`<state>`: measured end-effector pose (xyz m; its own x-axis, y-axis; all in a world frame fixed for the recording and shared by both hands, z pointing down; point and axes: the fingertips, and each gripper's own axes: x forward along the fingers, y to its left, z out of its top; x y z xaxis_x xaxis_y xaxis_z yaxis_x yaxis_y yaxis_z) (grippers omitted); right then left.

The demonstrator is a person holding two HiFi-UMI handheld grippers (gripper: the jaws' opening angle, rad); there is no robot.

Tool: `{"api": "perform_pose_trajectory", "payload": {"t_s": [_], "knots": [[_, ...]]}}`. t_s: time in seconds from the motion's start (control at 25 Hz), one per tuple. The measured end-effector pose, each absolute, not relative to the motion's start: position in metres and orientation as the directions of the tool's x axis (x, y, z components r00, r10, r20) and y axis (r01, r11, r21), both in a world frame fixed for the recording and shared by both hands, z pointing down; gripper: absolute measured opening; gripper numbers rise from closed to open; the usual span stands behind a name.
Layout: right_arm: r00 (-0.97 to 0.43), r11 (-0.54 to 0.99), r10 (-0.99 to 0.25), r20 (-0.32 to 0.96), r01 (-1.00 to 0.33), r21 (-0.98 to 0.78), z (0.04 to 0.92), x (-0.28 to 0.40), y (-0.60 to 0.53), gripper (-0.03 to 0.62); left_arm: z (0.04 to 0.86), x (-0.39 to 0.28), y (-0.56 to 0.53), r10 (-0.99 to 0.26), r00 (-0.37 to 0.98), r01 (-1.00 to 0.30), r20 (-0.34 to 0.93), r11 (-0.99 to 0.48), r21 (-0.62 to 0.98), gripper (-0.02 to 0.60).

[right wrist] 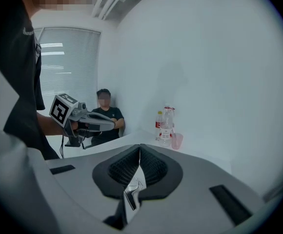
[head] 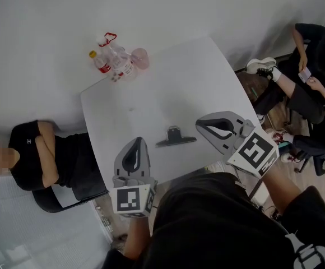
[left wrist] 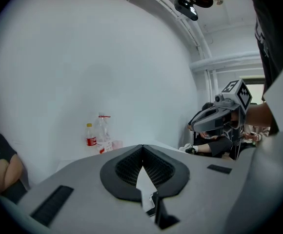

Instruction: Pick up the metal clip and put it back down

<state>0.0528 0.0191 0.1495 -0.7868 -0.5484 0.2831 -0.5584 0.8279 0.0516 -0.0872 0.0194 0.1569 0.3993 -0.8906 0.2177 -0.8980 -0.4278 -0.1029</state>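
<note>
The white counter point(head: 168, 83) fills the middle of the head view, its far corner carrying a cluster of bottles point(head: 113, 59). Over the near edge hang both tools: the left gripper point(head: 136, 144) and the right gripper point(head: 200, 125), each with its jaws clenched together on nothing. Between their tips, slightly ahead of both, the metal clip point(head: 175, 137) lies flat on the counter, untouched. Its long axis runs crosswise from one gripper towards the other, with the handle loops on the far side. The right gripper's tip looks marginally nearer, just beside the clip's right end.
</note>
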Motion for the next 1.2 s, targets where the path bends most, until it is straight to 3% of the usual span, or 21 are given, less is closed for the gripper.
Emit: {"api": "perform_pose_trajectory", "payload": {"t_s": [0.4,1.2], "knots": [[-0.777,0.872,-0.462,0.427,-0.487,0.057,0.177,0.029,0.012,0.021,0.159,-0.119,0.015,-0.907,0.366,-0.915,0.208,-0.392,-0.098,0.021],[-0.779,0.915,-0.306,0.547,-0.399,-0.056,0.255,0.001,-0.015,0.042,0.203,-0.158,0.013,-0.906,0.272,-0.952,0.323,-0.302,-0.048,0.021]]}}
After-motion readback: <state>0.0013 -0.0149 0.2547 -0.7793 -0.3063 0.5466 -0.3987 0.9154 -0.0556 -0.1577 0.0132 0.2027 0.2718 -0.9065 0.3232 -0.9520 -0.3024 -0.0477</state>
